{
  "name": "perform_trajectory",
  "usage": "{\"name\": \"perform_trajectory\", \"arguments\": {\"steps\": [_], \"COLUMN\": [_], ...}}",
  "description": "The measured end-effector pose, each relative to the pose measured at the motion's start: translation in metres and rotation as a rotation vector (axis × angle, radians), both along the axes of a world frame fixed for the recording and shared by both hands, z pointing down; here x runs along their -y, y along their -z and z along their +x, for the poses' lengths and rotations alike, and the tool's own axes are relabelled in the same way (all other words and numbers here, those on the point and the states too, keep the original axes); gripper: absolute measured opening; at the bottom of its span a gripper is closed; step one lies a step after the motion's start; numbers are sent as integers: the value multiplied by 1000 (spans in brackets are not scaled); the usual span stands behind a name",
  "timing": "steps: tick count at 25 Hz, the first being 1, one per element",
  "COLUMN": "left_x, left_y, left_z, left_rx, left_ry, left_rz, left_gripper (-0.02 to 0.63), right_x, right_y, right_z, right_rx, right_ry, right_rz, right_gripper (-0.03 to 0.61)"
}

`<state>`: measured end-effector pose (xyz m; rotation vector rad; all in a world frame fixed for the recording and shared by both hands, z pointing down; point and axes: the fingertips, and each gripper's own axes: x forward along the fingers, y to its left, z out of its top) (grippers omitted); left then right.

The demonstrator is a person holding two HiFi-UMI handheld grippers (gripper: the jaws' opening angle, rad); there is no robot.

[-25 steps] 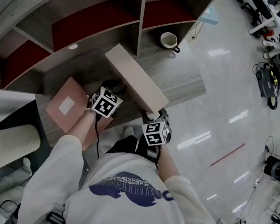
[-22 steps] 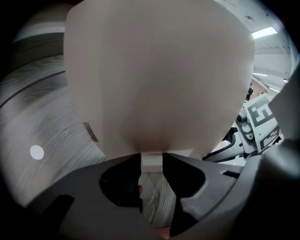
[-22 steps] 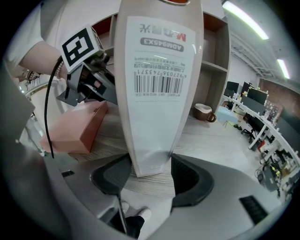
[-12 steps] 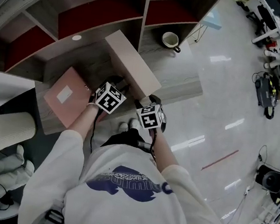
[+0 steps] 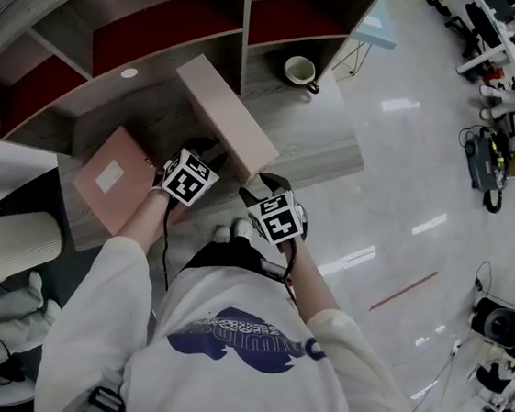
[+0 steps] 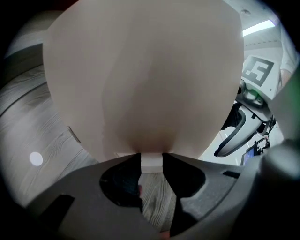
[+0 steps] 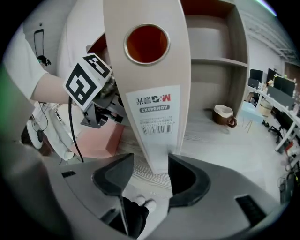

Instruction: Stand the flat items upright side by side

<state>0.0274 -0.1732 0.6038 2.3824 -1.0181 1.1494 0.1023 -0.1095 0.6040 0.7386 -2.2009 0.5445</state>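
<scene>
Head view: 2 boxes (image 5: 103, 178); left claw (image 5: 208, 151) grips beige box (image 5: 222, 113), right claw (image 5: 258, 182) closing, unclamped.

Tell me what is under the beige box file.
Only the wood-grain desktop shows beneath the beige box file. The patch directly under its base is covered, so anything there cannot be seen.

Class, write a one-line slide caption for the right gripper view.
Beige file box standing on a wooden desk, pink folder flat beside it, mug beyond.
</scene>
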Motion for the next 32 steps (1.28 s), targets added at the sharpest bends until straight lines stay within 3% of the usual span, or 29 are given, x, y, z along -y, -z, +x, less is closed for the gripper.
{"name": "perform_trajectory", "arguments": {"steps": [9, 15, 25, 32], "left_x": [15, 29, 19, 32], "left_y": [-6, 0, 11, 12], "left_z": [-3, -15, -12, -14], "left_rx": [3, 43, 35, 22], "left_ry": [-95, -151, -292, -294], "left_rz": [2, -17, 0, 7], "left_gripper": [144, 144, 144, 144], "right_x": [5, 20, 42, 55], "right_y": [4, 4, 6, 8], "right_z": [-10, -21, -45, -53], "right_rx": [-2, 1, 21, -9], "right_ry": [-21, -147, -248, -279], "right_rz": [-18, -53, -82, -68], "right_gripper": [167, 135, 137, 137]}}
